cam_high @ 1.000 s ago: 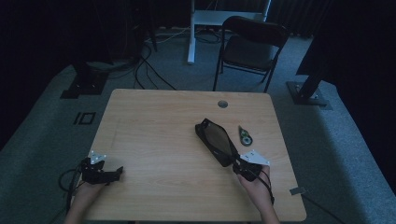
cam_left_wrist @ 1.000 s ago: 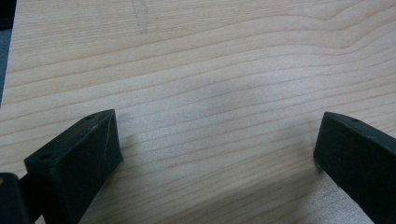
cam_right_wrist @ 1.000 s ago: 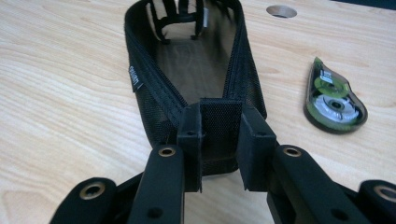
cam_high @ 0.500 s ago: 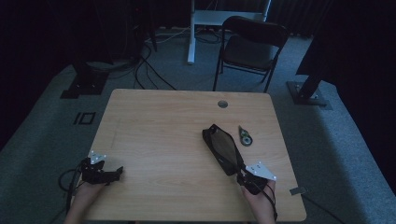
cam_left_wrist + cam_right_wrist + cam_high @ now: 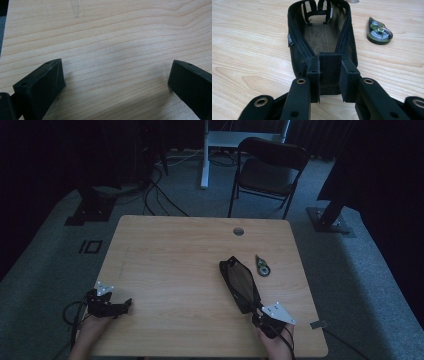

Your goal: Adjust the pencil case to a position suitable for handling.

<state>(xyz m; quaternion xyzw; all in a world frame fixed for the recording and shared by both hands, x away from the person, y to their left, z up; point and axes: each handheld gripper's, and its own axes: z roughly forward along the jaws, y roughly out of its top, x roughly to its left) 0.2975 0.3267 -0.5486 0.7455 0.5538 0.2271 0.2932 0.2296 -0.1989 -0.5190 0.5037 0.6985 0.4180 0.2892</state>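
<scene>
Beside the small round tape dispenser (image 5: 262, 267) on the pale wooden worktop (image 5: 175, 265), the black mesh pouch (image 5: 240, 284) had slid nearer the person, its end clamped in the right hand-held gripper (image 5: 330, 72), suggesting a drag underway, while the left hand-held gripper (image 5: 125, 304) rested apart near a dim room's folding chair (image 5: 267, 172)

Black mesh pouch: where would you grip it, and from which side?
Probably by the flat tab at its near end, from the person's side: the right gripper is shut on that tab of the black mesh pouch, which lies lengthwise on the table with its soft mesh walls standing open.
</scene>
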